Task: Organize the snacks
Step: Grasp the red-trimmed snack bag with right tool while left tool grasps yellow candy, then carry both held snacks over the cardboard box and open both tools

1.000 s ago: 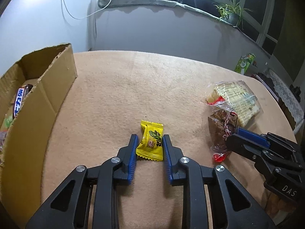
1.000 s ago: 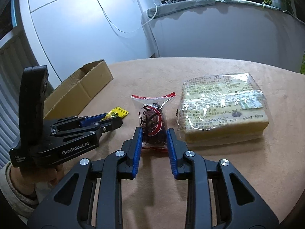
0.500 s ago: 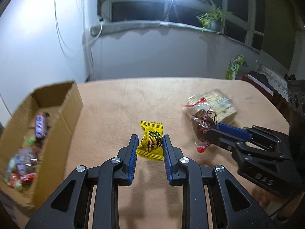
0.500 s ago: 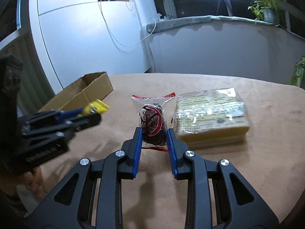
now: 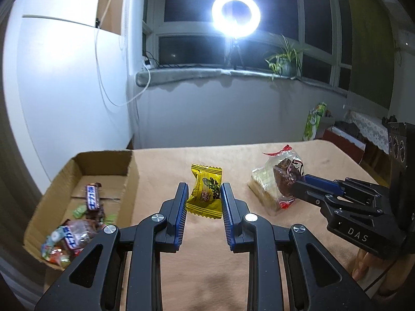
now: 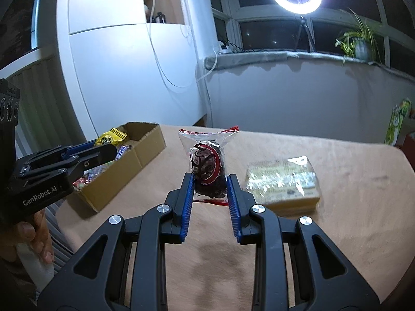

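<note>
My left gripper [image 5: 204, 193] is shut on a yellow candy packet [image 5: 206, 188] and holds it in the air above the table, right of the cardboard box [image 5: 131, 173]. From the right wrist view the yellow candy packet [image 6: 111, 136] hangs over the box [image 6: 147, 145]. My right gripper [image 6: 210, 184] is shut on a clear bag with a dark snack and red print [image 6: 207, 165], lifted off the table. That bag [image 5: 286, 175] also shows in the left wrist view, held by the right gripper [image 5: 302, 185].
The box holds several wrapped candies and bars [image 5: 77, 220]. A clear-wrapped block of yellow cake [image 6: 282, 184] lies on the tan table [image 6: 350, 194] at the right. A ring light [image 5: 235, 14] and a potted plant [image 5: 284, 61] stand by the window behind.
Both grippers have risen from the table with their snacks. The left one has moved with the yellow candy toward the box, which now shows its contents.
</note>
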`<state>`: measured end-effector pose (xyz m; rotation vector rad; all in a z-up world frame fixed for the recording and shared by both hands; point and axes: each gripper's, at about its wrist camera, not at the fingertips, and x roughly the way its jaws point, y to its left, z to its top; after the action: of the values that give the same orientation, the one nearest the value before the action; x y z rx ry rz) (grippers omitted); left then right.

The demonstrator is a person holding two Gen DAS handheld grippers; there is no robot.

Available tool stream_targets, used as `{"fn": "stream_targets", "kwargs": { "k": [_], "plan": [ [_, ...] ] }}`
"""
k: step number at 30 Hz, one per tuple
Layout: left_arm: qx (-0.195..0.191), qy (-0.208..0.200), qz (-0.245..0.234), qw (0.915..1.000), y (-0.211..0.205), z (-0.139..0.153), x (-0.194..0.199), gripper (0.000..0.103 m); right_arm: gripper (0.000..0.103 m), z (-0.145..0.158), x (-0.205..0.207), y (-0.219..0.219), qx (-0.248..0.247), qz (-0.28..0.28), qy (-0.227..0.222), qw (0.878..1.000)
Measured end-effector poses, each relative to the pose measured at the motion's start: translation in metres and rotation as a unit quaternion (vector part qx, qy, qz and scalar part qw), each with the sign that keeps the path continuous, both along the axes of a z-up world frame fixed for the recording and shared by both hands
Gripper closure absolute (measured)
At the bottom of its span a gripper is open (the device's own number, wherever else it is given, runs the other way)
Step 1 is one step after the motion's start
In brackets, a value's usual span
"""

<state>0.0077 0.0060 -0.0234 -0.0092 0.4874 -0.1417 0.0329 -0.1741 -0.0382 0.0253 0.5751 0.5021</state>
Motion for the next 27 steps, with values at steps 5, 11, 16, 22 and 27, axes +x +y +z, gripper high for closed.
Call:
{"fn": "stream_targets", "kwargs": {
  "k": [5,11,16,22,27],
  "plan": [
    [-0.010,-0.011,0.011,0.9998,0.015,0.004,-0.009,0.080,0.076,0.009,-0.004,0.014,-0.006,0.014,-0.011,1.000],
    [-0.022,-0.019,0.026,0.9992,0.035,0.006,-0.017,0.080,0.076,0.015,-0.007,0.039,-0.016,0.034,-0.017,0.999],
    [-0.032,-0.020,0.043,0.9984,0.054,0.003,-0.023,0.080,0.076,0.017,-0.008,0.068,-0.025,0.058,-0.019,0.998],
    [-0.046,-0.020,0.077,0.9957,0.088,-0.002,-0.031,0.080,0.076,0.017,-0.007,0.111,-0.034,0.099,-0.018,0.994],
    [-0.058,-0.018,0.115,0.9915,0.126,-0.007,-0.037,0.080,0.076,0.017,-0.009,0.144,-0.036,0.130,-0.023,0.991]
  ]
}}
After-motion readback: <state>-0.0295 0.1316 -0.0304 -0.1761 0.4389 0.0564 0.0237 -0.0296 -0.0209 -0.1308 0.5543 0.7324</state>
